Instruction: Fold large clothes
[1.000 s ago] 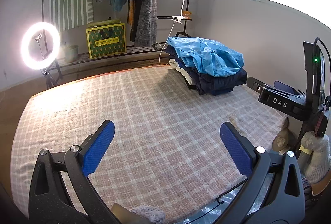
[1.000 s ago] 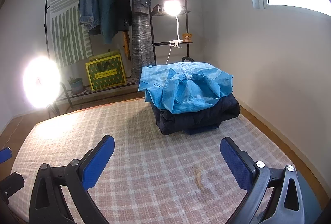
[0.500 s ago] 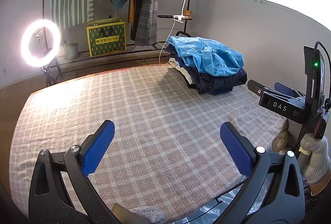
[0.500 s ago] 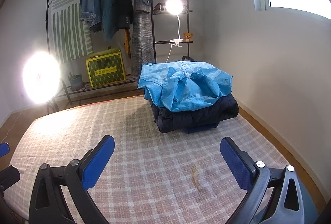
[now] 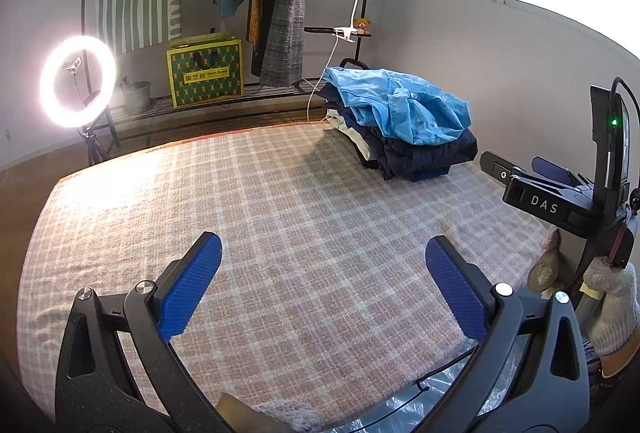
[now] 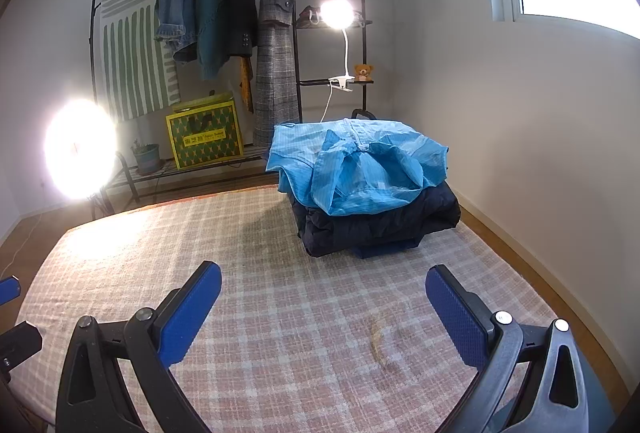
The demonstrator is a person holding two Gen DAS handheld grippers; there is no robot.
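Left tool jaws spread wide, nothing between the blue pads; hovering above the plaid blanket, no contact visible; right tool same: fully apart, empty, over the blanket.

Clothes pile sits at the far right corner of the blanket: light blue shirt crumpled on top, dark navy garment under it; well apart from both tools.

Wide bare stretch of blanket between tools and pile; blanket's far edge runs along the wood floor in front of the clothes rack; right edge lies near the wall, with a strip of floor between.

Left view only: right tool's body marked DAS at right edge, a cream layer low in the pile, crinkled plastic at the near edge, ring light resolved as a ring; right view only: small brownish mark on the blanket, possibly a stain or a crease, hard to tell; ring light blown out; tip of left tool at far left edge.
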